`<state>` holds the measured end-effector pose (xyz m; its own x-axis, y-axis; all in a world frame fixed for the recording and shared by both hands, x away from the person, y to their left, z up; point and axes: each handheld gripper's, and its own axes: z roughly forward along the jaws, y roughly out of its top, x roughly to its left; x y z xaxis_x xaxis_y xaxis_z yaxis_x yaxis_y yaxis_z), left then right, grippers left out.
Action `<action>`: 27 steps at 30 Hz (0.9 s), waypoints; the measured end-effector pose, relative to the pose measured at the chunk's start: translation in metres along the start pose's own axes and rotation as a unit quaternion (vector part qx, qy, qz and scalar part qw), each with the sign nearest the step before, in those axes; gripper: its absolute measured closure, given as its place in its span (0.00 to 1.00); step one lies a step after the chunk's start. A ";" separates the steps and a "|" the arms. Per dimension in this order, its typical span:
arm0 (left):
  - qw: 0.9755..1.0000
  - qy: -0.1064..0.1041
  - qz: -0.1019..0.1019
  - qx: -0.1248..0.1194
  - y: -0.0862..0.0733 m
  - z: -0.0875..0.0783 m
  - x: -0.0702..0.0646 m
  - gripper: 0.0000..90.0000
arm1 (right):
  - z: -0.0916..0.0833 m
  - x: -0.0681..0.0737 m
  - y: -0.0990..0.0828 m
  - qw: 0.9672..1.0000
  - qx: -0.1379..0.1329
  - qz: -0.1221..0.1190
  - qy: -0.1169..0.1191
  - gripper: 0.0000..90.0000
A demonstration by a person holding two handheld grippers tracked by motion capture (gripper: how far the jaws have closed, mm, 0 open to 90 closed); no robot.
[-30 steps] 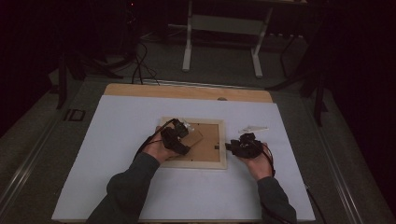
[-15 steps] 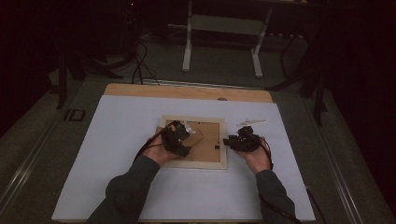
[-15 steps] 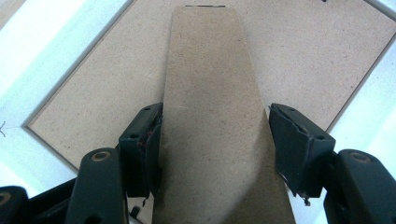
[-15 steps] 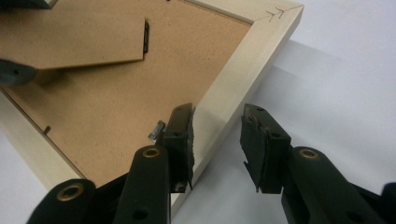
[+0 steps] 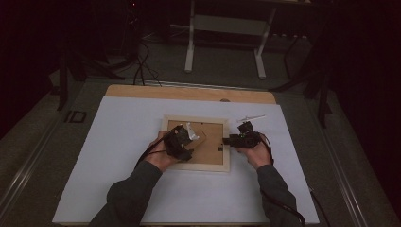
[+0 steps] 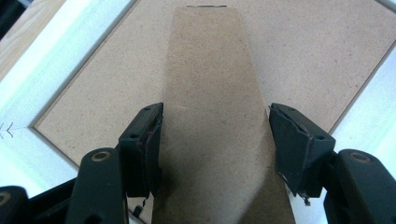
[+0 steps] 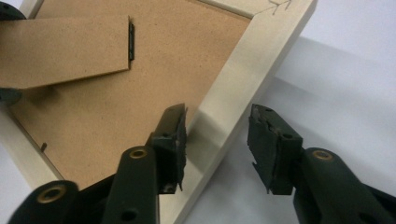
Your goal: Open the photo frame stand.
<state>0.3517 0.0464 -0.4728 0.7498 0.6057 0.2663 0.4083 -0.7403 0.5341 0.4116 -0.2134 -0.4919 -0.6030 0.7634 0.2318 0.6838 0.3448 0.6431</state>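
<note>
A pale wooden picture frame [image 5: 196, 165] lies face down on the white sheet, its brown backing board [image 5: 213, 147] facing up. My left gripper [image 5: 186, 138] is over the frame's left half. Its jaws [image 6: 215, 112] close from both sides on the brown fold-out stand [image 6: 212, 70], with the pads against its edges. The stand [image 7: 60, 46] hangs from a small dark hinge [image 7: 131, 42]. My right gripper [image 5: 228, 140] is at the frame's right rail [image 7: 233, 88]. Its jaws [image 7: 217, 112] have just been opening and straddle the rail, with a gap on the outer side.
A white sheet [image 5: 123, 142] covers most of the wooden table [image 5: 189, 93]. A small white strip [image 5: 251, 117] lies just beyond the frame's far right corner. White table legs [image 5: 191, 42] and dark cables [image 5: 139, 66] stand on the floor behind the table.
My right gripper has shifted a little farther along the frame's right rail and its jaws stand wider. The left gripper and the stand have stayed put.
</note>
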 end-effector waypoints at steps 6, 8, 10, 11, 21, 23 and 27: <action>1.000 0.009 0.001 -0.006 -0.002 0.000 -0.003 0.43 | 0.003 -0.004 0.006 1.000 0.010 0.014 0.012 0.58; 1.000 0.013 0.002 -0.009 -0.003 -0.001 -0.004 0.43 | 0.004 -0.005 0.008 1.000 0.014 0.019 0.016 0.57; 1.000 0.018 0.007 -0.010 -0.003 -0.002 -0.006 0.43 | 0.005 -0.007 0.010 0.999 0.018 0.026 0.022 0.56; 1.000 0.021 0.009 -0.010 -0.003 -0.003 -0.007 0.43 | 0.005 -0.009 0.010 0.999 0.021 0.029 0.027 0.56; 0.999 0.036 0.021 -0.022 -0.006 -0.005 -0.012 0.43 | 0.007 -0.015 0.011 0.996 0.027 0.058 0.061 0.56; 0.999 0.035 0.020 -0.022 -0.007 -0.005 -0.011 0.43 | 0.005 -0.015 0.011 0.996 0.025 0.058 0.058 0.59; 0.999 0.035 0.018 -0.021 -0.007 -0.004 -0.011 0.43 | 0.003 -0.014 0.010 0.996 0.022 0.061 0.056 0.59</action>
<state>0.3380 0.0461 -0.4764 0.7255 0.5981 0.3406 0.3577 -0.7504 0.5558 0.4283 -0.2187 -0.4911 -0.5541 0.7362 0.3886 0.7714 0.2785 0.5721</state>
